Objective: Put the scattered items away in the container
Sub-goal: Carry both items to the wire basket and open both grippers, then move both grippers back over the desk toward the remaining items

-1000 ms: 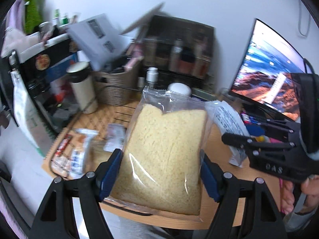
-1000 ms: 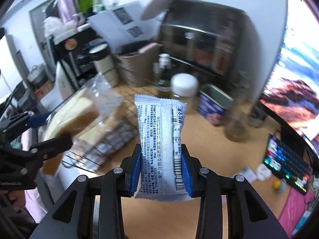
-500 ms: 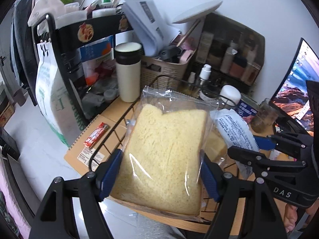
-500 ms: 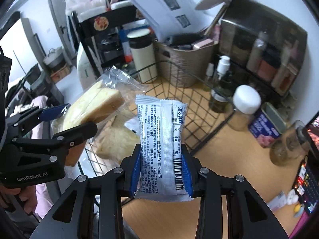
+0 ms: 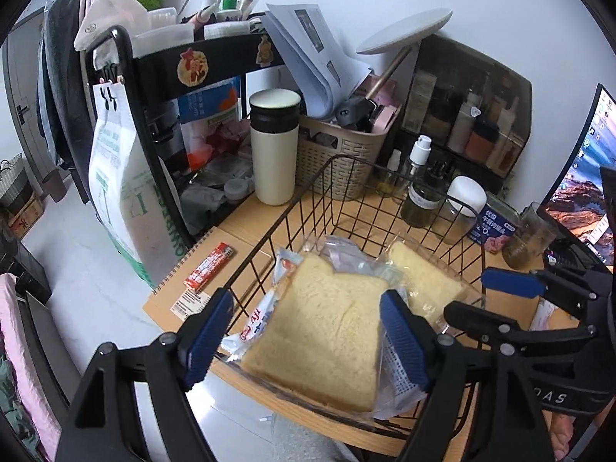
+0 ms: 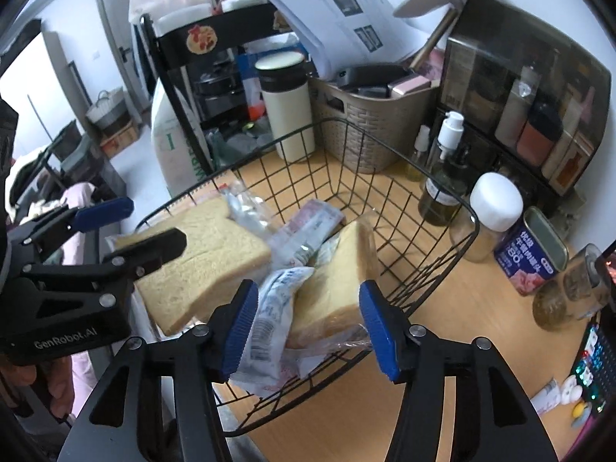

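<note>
**Two grippers over the wire basket, both letting go**

Two sets of jaws are opening at once. The left gripper (image 5: 304, 340) has its blue pads spread with a bagged slice of bread (image 5: 323, 335) between them; the right-hand pad lies at the bread's edge, the left-hand pad stands clear of it. That slice is pale yellow, square with a notched top corner, in clear crinkled plastic, and rests tilted inside the near-left part of the black wire basket (image 5: 346, 177).

The right gripper (image 6: 308, 323) is likewise parting, its pads off the white printed snack packet (image 6: 265, 327), which lies slanted in the basket with one end against the left-hand pad; barcode and dark text show on its wrapper.

A second bagged bread slice (image 6: 338, 269) leans just beside the packet, and a pink-printed wrapper (image 6: 315, 219) lies deeper in the basket.

Outside the basket, on the wooden desk (image 6: 462, 308), stand a cream flask (image 5: 274, 146), a woven beige bin (image 5: 338, 154) and a blue tin (image 6: 531, 254). A red sachet (image 5: 210, 267) lies on a notebook (image 5: 177, 288).
</note>
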`<state>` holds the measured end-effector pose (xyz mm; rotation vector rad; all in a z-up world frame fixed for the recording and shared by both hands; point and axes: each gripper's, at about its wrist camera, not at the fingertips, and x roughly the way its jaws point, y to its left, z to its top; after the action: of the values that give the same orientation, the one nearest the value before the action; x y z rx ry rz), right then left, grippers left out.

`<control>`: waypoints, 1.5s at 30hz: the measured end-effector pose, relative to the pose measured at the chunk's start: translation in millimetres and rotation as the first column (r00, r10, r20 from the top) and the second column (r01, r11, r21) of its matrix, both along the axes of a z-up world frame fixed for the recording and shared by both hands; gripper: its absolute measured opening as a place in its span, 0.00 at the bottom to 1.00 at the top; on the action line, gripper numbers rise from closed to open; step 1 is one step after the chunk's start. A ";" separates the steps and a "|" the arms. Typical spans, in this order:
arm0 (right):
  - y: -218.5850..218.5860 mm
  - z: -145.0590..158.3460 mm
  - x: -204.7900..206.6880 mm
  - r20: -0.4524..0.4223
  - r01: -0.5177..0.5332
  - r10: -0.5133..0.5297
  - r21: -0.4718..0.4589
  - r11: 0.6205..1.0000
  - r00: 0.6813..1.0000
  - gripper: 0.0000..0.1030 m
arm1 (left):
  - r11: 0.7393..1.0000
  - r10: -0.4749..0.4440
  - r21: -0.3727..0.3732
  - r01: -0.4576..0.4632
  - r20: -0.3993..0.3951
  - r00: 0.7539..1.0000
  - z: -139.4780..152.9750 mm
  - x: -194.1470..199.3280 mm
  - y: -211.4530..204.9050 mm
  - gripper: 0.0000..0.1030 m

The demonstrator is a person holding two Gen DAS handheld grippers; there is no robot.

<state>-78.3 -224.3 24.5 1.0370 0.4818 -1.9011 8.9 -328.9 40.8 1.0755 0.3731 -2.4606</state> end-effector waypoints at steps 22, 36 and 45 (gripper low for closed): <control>188.6 24.5 -30.6 -0.026 0.317 -0.318 -0.045 0.947 0.948 0.55 | 0.967 -0.256 -0.007 0.256 -0.019 0.966 18.2 -38.9 123.0 0.79; 395.2 -3.8 -56.0 0.015 0.629 -0.629 -0.024 0.777 0.777 0.56 | 0.830 -0.556 0.006 0.557 0.088 0.827 -15.8 -111.5 290.7 0.79; 442.4 -25.7 -69.9 0.057 0.676 -0.675 -0.009 0.736 0.736 0.56 | 0.780 -0.622 0.027 0.625 0.133 0.771 -33.5 -143.4 340.4 0.79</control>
<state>-148.2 218.1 -1.2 1.3607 0.0206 -2.4992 -134.5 11.4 7.3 1.5469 -0.0815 -2.9160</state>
